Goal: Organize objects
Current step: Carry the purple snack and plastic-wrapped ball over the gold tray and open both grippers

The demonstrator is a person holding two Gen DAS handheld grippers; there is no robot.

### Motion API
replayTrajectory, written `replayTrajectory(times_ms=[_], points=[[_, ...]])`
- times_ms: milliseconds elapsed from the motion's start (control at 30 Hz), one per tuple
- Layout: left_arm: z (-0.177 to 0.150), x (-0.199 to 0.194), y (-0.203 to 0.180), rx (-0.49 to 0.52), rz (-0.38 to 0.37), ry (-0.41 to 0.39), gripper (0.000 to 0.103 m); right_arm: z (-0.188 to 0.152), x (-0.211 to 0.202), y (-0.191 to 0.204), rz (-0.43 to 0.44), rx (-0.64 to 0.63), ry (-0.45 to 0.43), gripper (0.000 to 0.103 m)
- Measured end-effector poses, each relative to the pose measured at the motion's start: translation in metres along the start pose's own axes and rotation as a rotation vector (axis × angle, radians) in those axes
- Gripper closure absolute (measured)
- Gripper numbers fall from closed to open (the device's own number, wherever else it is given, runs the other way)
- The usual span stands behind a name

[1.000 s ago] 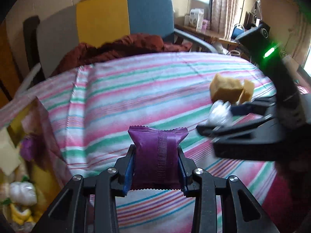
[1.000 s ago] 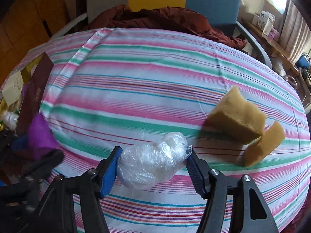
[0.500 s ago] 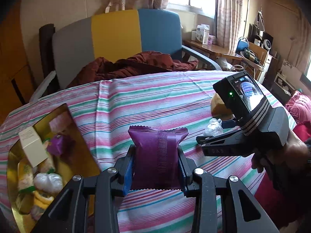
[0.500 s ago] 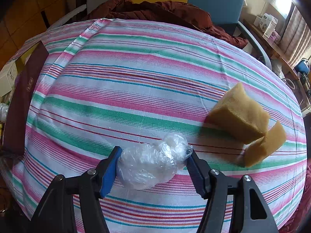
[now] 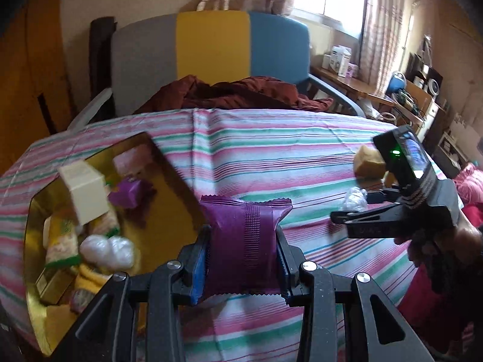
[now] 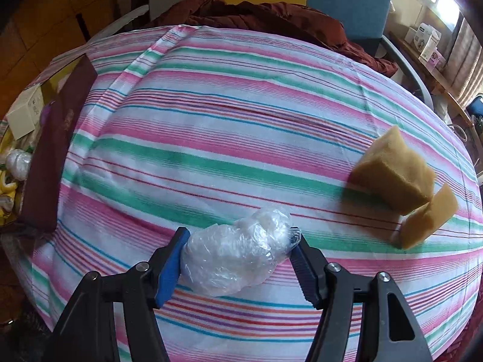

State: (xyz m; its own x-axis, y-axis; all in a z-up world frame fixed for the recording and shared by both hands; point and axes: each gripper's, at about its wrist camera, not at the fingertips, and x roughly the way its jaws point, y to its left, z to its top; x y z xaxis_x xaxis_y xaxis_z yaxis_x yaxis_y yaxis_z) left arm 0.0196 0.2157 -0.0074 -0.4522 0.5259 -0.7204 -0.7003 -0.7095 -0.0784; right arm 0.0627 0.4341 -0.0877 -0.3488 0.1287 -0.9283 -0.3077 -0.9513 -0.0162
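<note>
In the left wrist view, my left gripper [image 5: 241,259] is shut on a purple crinkle-edged snack packet [image 5: 244,241], held above the striped cloth just right of a gold-lined box [image 5: 169,163]. In the box lie a white carton [image 5: 84,193], a purple sweet [image 5: 128,194], white wrapped balls [image 5: 105,250] and yellow packets. My right gripper [image 6: 238,259] is shut on a clear plastic-wrapped bundle [image 6: 235,259], its pads touching both ends low over the cloth. That gripper [image 5: 362,208] also shows at the right of the left wrist view, held by a hand [image 5: 437,241].
Two tan sponge pieces [image 6: 392,175] [image 6: 428,220] lie on the striped tablecloth [image 6: 226,105] at the right. The box's maroon wall [image 6: 57,138] stands at the table's left edge. Behind the table is a grey, yellow and blue chair [image 5: 211,48] with a rust-red cloth [image 5: 235,93].
My left gripper has carried the purple packet left and slightly up, so the gold-lined box has come more fully into view beside it. The right gripper has stayed put, holding the bundle.
</note>
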Motion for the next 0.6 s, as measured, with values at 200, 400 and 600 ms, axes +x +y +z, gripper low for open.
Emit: replayTrajectory(times_ms=[200, 400, 600], points=[[-0.012, -0.016, 0.059, -0.145, 0.049, 0.001, 0.064, -0.002, -0.021, 0.031, 0.051, -0.029, -0.047, 0.037], [-0.028, -0.04, 0.117, -0.279, 0.129, -0.022, 0.064, 0.006, -0.048, 0.067, 0.155, -0.058, -0.117, 0.037], [-0.045, -0.051, 0.16, -0.39, 0.166, -0.019, 0.064, 0.017, -0.067, 0.114, 0.244, -0.144, -0.167, 0.037]])
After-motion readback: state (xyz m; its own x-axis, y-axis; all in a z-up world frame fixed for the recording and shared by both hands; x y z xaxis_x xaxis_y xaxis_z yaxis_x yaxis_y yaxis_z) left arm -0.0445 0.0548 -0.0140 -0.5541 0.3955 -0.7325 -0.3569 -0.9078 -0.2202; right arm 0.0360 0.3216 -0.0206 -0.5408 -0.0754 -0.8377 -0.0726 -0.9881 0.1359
